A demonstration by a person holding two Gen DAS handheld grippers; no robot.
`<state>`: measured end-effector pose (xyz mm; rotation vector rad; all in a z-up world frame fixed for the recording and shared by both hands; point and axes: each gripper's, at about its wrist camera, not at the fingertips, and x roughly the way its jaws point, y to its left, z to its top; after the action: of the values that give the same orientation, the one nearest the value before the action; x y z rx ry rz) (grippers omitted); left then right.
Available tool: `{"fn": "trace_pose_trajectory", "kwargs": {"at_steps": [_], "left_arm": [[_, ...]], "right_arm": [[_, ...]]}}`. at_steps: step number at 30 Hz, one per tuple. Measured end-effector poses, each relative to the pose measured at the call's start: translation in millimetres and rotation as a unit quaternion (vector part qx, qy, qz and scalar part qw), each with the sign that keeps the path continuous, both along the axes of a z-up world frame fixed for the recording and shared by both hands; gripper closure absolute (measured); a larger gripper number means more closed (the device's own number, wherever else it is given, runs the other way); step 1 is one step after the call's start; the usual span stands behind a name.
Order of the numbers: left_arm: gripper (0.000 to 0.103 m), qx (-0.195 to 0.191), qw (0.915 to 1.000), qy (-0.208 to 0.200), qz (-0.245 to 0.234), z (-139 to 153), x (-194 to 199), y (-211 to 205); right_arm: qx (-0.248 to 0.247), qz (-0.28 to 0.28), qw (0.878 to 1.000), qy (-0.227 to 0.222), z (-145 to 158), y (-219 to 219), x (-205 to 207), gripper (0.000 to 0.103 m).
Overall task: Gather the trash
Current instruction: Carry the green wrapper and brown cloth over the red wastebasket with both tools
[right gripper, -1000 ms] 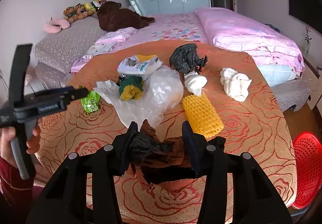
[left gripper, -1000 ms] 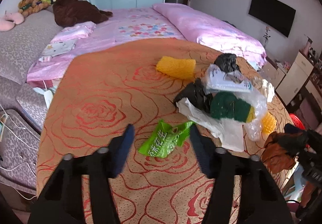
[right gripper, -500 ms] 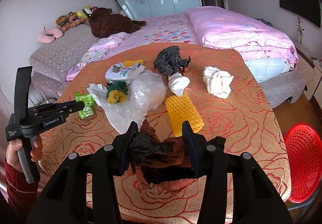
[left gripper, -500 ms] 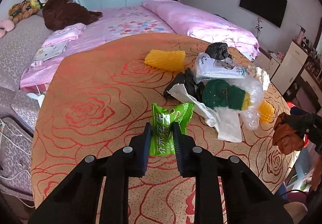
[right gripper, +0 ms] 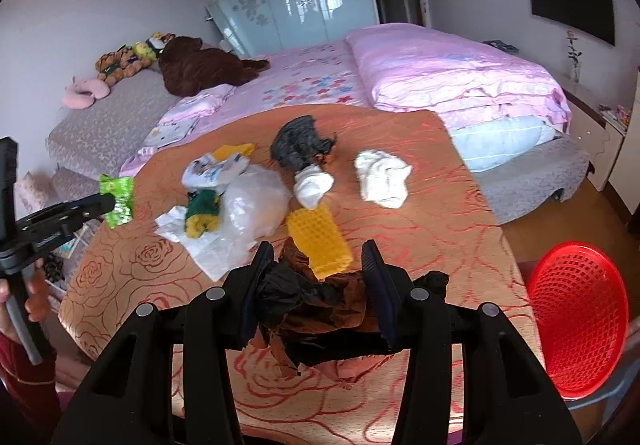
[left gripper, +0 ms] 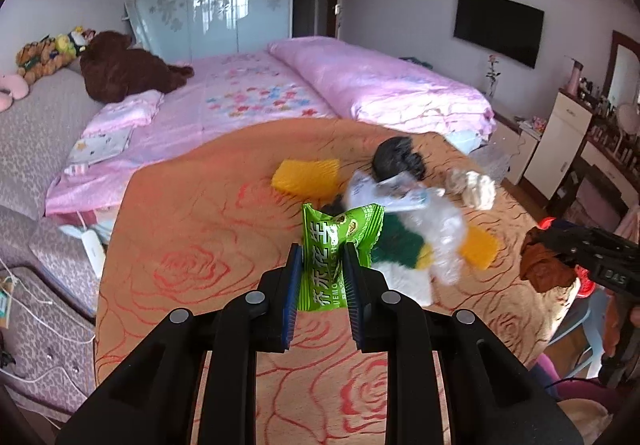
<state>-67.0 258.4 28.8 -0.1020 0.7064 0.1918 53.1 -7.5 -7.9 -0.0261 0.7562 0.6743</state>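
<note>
Both grippers held trash: left gripper [left gripper: 322, 273] clamped green wrapper [left gripper: 334, 245], right gripper [right gripper: 318, 285] clamped brown-black wad [right gripper: 316, 309]; red basket [right gripper: 576, 317], interior blurred, cut off beside the table's right edge.

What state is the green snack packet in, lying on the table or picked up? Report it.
Picked up. The left gripper is shut on the green snack packet, which stands upright between its pads; the right wrist view shows it clear of the orange tablecloth.

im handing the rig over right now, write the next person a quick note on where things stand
Left gripper: shut on the green snack wrapper, lifted off the table.
Right gripper: shut on the dark crumpled bag.
Red basket sits beside the table, on the right; neither piece is in it yet.
Left on the table: yellow foam, clear plastic, white wads, black bag, green sponge.
</note>
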Motion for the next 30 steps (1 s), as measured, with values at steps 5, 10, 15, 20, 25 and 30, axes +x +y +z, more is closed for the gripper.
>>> {"fn": "trace_pose_trajectory", "kwargs": {"at_steps": [5, 10, 15, 20, 25, 30], "left_arm": [[0.083, 0.004, 0.9999, -0.004, -0.016, 0, 13, -27], [0.083, 0.001, 0.9996, 0.007, -0.029, -9, 33, -51], [0.083, -0.011, 0.9986, 0.01, -0.05, -13, 49, -70], [0.083, -0.009, 0.9964, 0.011, -0.084, -13, 68, -97], [0.083, -0.007, 0.9926, 0.015, -0.121, -13, 87, -132], [0.083, 0.002, 0.9853, 0.02, -0.17, -13, 110, -179]], "right_arm": [[0.002, -0.02, 1.0, -0.007, 5, -14, 7, 0.058], [-0.003, -0.04, 0.999, -0.015, 10, -29, 16, 0.058], [-0.004, -0.07, 0.997, -0.019, 15, -51, 28, 0.058], [-0.007, -0.103, 0.994, -0.022, 17, -79, 39, 0.058], [-0.01, -0.145, 0.989, -0.02, 17, -116, 50, 0.058], [-0.016, -0.19, 0.982, -0.009, 13, -157, 61, 0.058]]}}
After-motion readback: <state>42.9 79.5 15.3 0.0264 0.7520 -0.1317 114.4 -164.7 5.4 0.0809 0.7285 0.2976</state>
